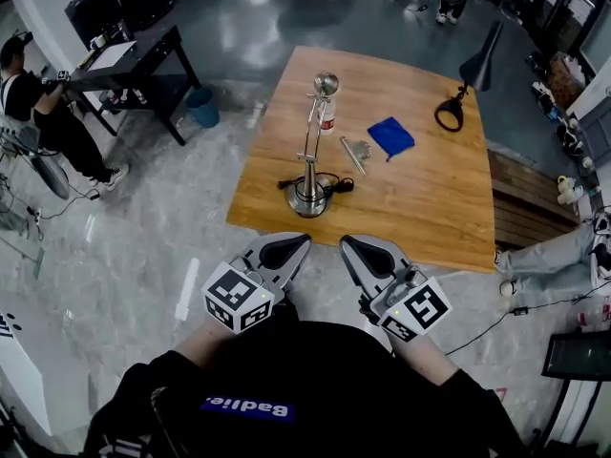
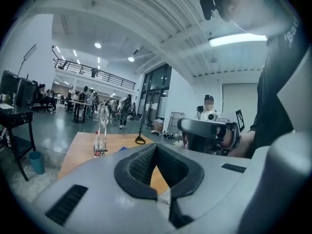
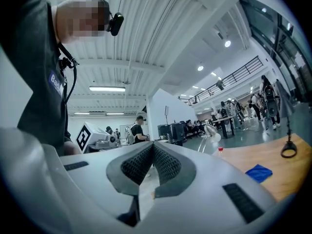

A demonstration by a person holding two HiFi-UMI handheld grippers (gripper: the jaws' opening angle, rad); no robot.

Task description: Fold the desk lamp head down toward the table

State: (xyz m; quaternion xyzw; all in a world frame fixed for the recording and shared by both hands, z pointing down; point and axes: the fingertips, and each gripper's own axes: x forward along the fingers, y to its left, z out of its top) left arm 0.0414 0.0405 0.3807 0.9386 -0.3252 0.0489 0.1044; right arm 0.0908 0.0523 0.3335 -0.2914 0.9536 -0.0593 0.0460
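Observation:
A silver desk lamp (image 1: 312,151) stands upright near the front edge of the wooden table (image 1: 430,208), its round head (image 1: 326,84) raised on a twin-rod arm above a round base (image 1: 310,197). The lamp also shows small in the left gripper view (image 2: 101,130) and the right gripper view (image 3: 210,133). My left gripper (image 1: 286,246) and right gripper (image 1: 351,246) hover side by side just short of the table's front edge, well short of the lamp. Both are shut with nothing between the jaws.
On the table lie a blue cloth (image 1: 390,135), a small metal tool (image 1: 354,152), a plastic bottle (image 1: 327,115) behind the lamp, and a black desk lamp (image 1: 468,82) at the far right. A black desk (image 1: 134,65) and seated person (image 1: 38,103) are at left.

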